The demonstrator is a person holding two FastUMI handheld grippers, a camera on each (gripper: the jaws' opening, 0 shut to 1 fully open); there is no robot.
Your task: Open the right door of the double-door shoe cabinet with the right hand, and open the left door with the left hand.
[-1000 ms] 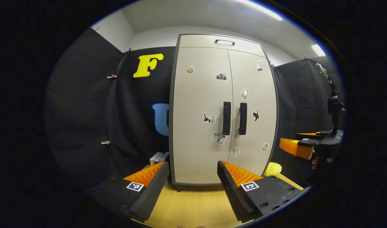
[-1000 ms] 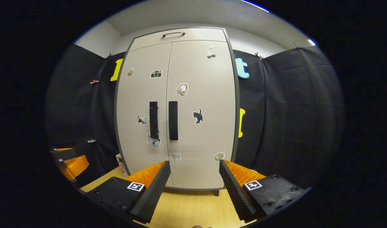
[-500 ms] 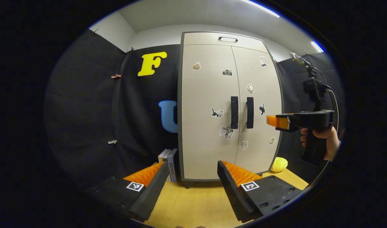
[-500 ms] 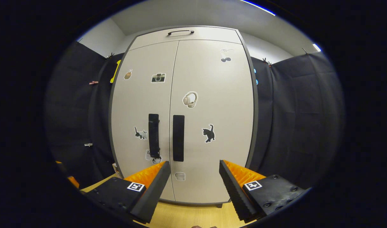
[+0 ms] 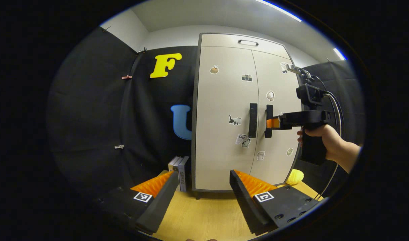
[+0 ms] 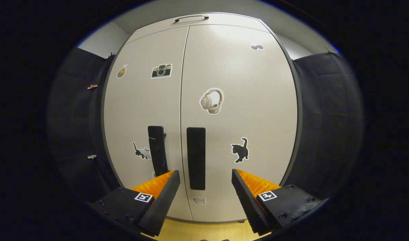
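The beige double-door shoe cabinet [image 5: 224, 127] [image 6: 244, 100] stands shut, with stickers on both doors. Two black vertical handles sit side by side at its middle: the left handle [image 5: 253, 120] [image 6: 156, 150] and the right handle [image 5: 268, 115] [image 6: 196, 158]. In the right gripper view my right gripper [image 6: 204, 177] is open, its fingers straddling the lower end of the right handle, close to the door. In the left gripper view that same right gripper [image 5: 273, 123], held by a hand [image 5: 328, 142], has its tips at the right handle. My left gripper [image 5: 202, 179] is open and empty, well back from the cabinet.
The cabinet stands on a light wooden floor [image 5: 204, 214]. A few upright books [image 5: 179, 170] lean by its left foot and a yellow soft object [image 5: 294, 176] lies by its right foot. Black cloth walls close in both sides.
My right gripper has advanced toward the cabinet until its fingers flank the right handle. The left gripper has shifted slightly left and stayed back; both doors remain shut.
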